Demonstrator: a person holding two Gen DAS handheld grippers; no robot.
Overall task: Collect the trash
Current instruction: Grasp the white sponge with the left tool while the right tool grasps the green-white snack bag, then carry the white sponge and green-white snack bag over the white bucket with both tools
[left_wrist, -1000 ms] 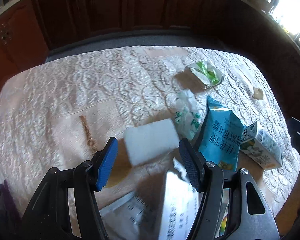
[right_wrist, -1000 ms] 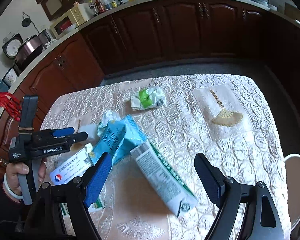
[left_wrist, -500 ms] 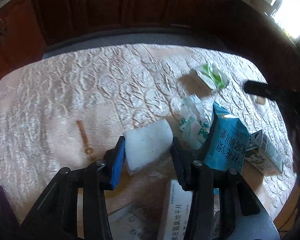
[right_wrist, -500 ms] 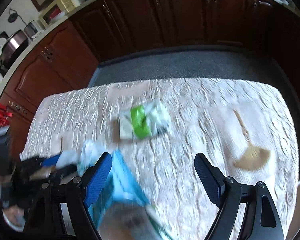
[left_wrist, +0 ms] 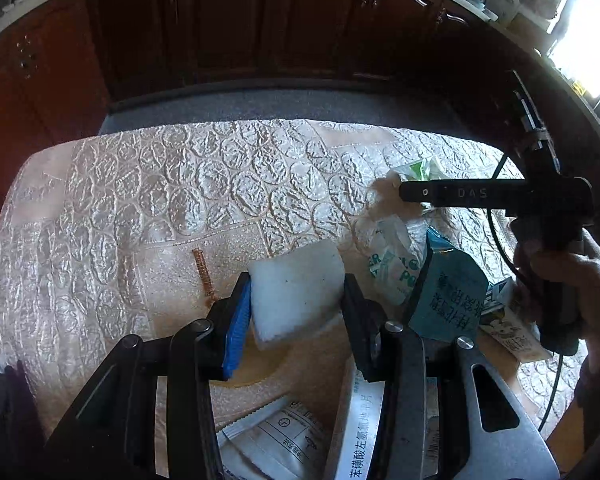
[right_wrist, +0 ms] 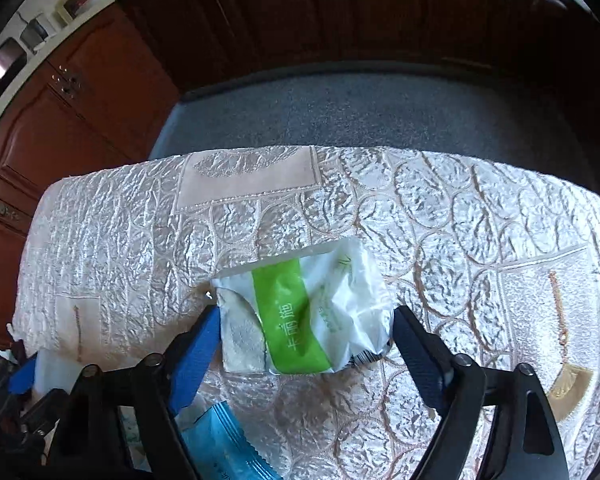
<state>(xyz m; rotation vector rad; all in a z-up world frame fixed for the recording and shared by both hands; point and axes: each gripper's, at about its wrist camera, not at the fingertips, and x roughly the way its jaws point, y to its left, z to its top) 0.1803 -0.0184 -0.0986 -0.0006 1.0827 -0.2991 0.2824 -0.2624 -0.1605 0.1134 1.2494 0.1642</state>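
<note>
We've got the left claw (left_wrist: 296, 300) clamped on the white foam block (left_wrist: 296, 288), both pads pressed to its sides and the block lifted a touch off the bench (left_wrist: 140, 200), so one piece of trash is in hand. The right claw (right_wrist: 306, 340) has just been closing around the green-and-white tissue packet (right_wrist: 304, 316) out on the cloth; the blue pad is at its left edge, the dark pad just beside its right edge, and we judge it not yet squeezed. Plenty left: the teal snack bag (left_wrist: 448, 300), a crumpled clear wrapper (left_wrist: 392, 272), a small carton (left_wrist: 512, 332) and printed boxes (left_wrist: 360, 432) crowd close under the left claw. No bin shows in either view. The heap sits right beside the block, so our hands work tight together here
</note>
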